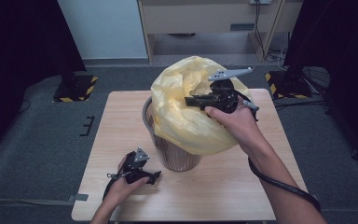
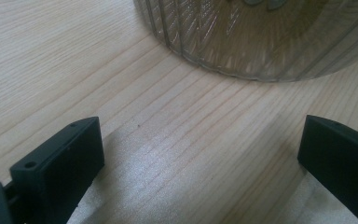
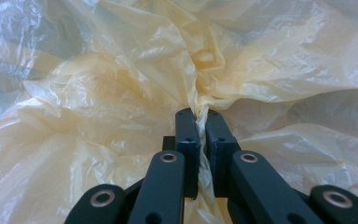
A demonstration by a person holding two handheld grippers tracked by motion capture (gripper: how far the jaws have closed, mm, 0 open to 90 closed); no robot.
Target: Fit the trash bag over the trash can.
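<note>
A yellow plastic bag [image 1: 186, 119] billows out of a ribbed, translucent bin [image 1: 175, 156] standing mid-table. My right gripper [image 1: 189, 100] reaches in from the right over the bin's top, shut on a pinched fold of the yellow bag [image 3: 135, 70]; in the right gripper view its jaws press together with the film squeezed between them [image 3: 200, 114]. My left gripper [image 1: 154, 177] rests low on the table at the bin's front left. Its fingers [image 2: 60, 163] stand wide apart with bare wood between them, and the bin's ribbed base [image 2: 261, 42] is just ahead.
The wooden table [image 1: 242, 186] has free surface in front of and to both sides of the bin. A black cable [image 1: 279, 184] trails from the right hand toward the front right edge. Dark stands and a wooden cabinet sit on the grey floor beyond the table.
</note>
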